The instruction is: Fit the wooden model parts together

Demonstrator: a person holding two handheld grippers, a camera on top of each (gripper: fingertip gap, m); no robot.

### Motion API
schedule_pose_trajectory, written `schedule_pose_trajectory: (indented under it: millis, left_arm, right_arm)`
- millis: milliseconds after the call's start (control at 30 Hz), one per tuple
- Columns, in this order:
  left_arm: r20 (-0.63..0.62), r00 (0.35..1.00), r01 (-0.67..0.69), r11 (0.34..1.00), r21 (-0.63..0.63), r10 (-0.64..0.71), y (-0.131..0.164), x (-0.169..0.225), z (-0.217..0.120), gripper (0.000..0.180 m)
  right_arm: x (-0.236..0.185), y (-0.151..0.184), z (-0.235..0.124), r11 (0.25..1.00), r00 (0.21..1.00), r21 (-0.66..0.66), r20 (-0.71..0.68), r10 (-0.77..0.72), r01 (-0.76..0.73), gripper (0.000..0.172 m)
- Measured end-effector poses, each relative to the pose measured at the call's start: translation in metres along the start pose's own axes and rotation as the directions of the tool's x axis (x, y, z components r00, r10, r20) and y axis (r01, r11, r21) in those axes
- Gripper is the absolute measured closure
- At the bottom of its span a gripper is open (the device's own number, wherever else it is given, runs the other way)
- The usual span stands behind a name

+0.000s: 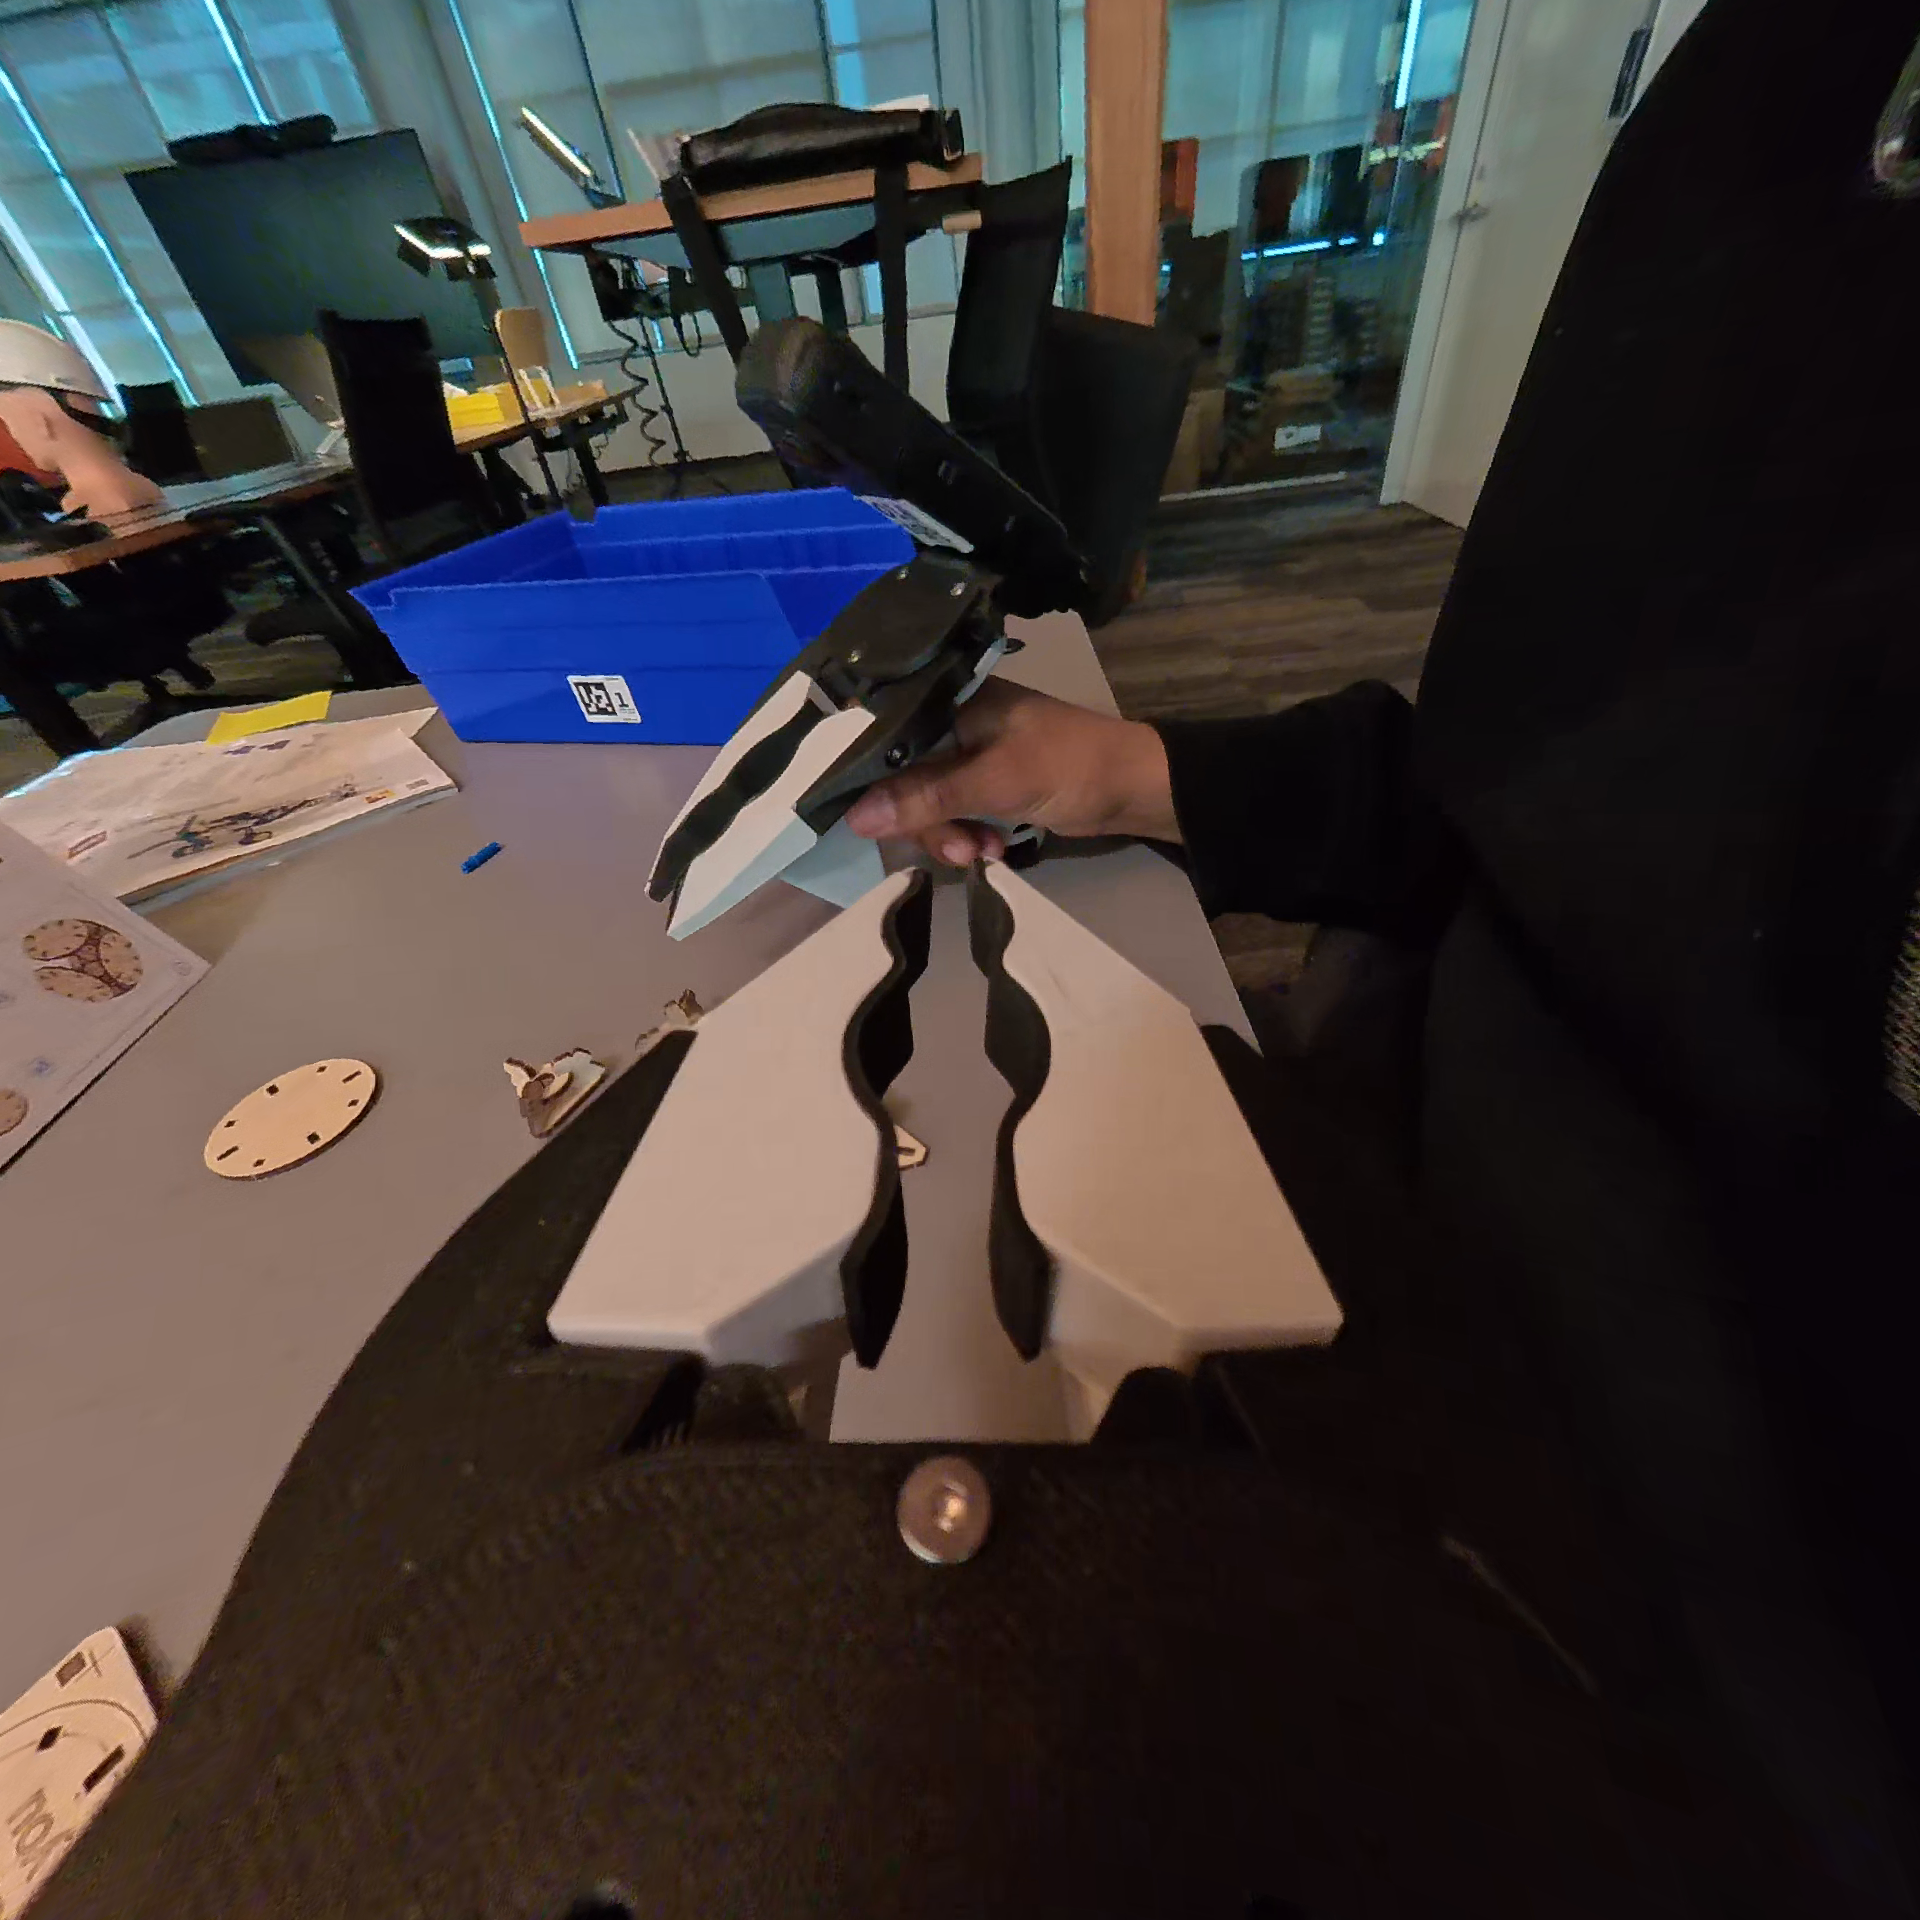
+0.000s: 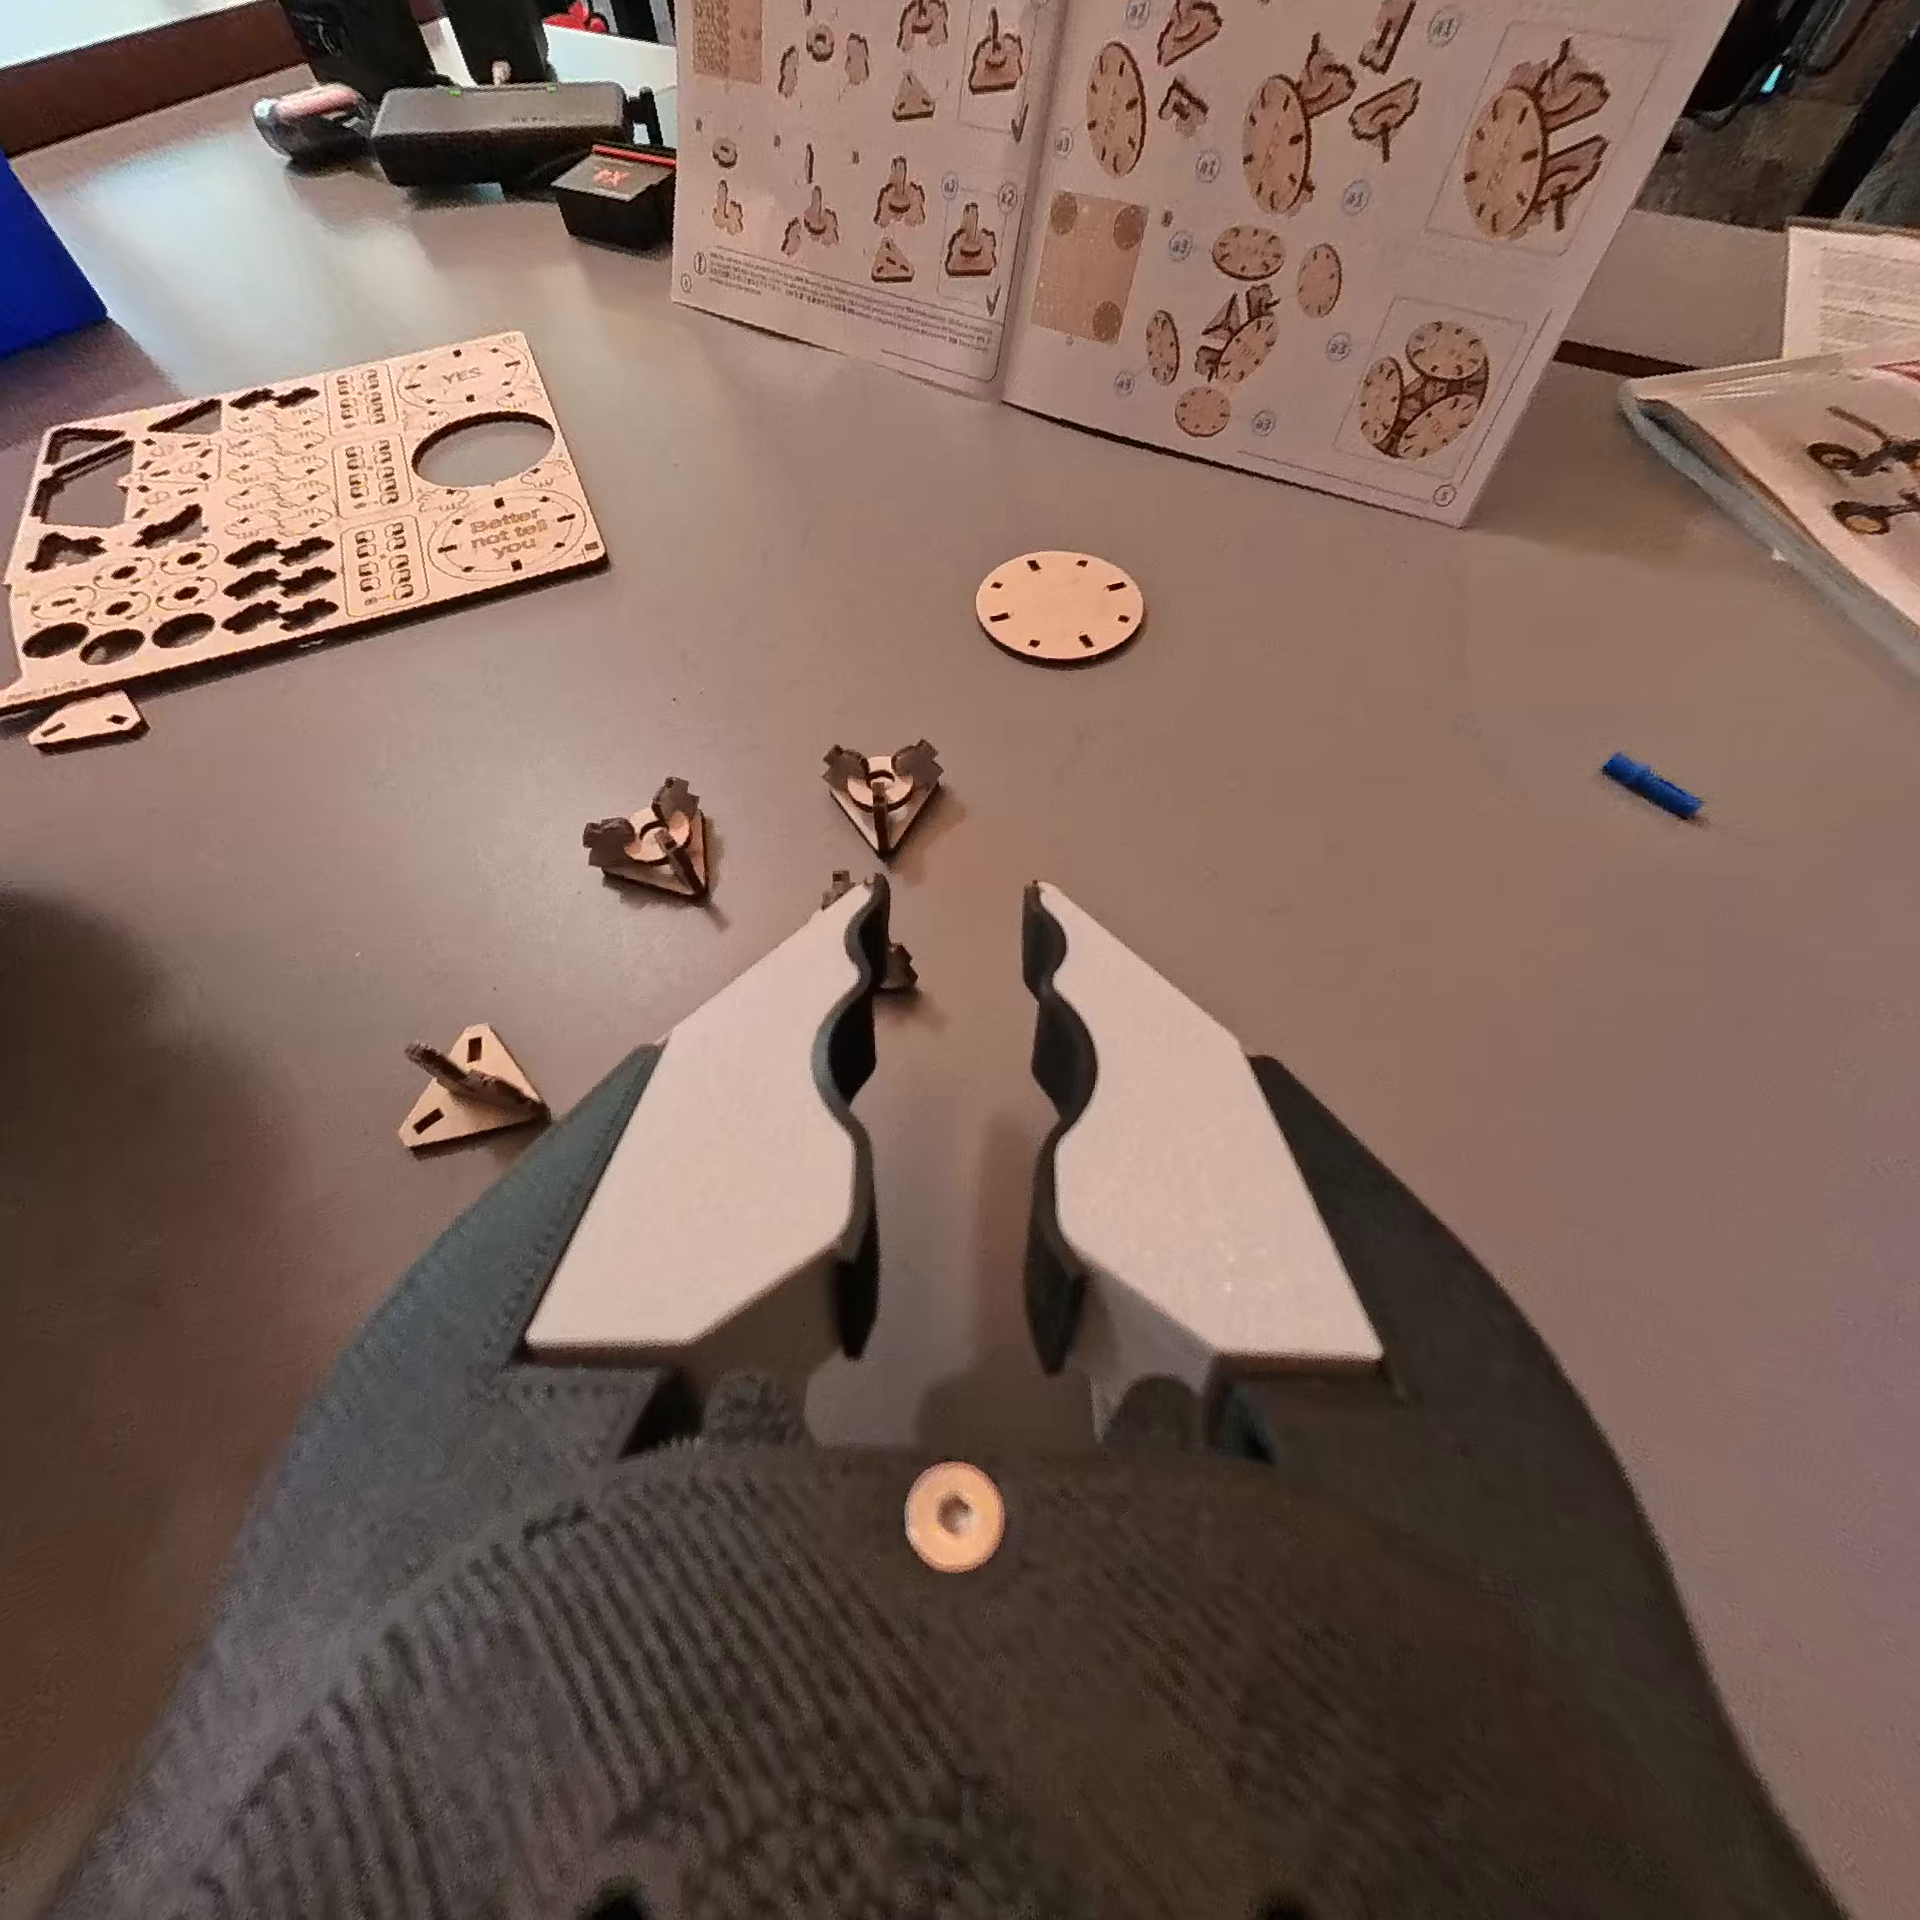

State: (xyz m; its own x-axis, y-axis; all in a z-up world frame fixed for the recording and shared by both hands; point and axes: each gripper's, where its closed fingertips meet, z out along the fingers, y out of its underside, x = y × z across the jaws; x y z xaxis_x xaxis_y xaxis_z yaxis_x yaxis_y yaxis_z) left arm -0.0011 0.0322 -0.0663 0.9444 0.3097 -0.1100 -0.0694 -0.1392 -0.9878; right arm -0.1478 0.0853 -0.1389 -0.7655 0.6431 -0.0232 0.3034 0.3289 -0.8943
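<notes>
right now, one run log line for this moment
left tool: open, empty | right tool: open, empty, above wooden pieces | table

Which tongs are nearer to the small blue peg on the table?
Right, probably: right tongs hover nearest the blue peg; left tongs sit farther back.

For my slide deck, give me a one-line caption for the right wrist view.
Open right tongs hover over a grey table strewn with small wooden assemblies, a slotted disc and an instruction booklet.

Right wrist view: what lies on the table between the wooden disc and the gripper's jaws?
One small triangular wooden assembly, just ahead of the right gripper; the stretch up to the wooden disc is otherwise bare.
</notes>
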Motion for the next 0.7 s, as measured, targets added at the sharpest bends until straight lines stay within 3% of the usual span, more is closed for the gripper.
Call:
schedule_pose_trajectory:
  millis: [700]
  left_arm:
    - [0.004, 1.000, 0.025, 0.999, -0.030, -0.025, 0.0065, -0.0016, 0.0043, 0.169]
  right_arm:
    - [-0.0024, 0.0032, 0.0033, 0.999, 0.999, -0.026, -0.009, -0.033, 0.033, 0.148]
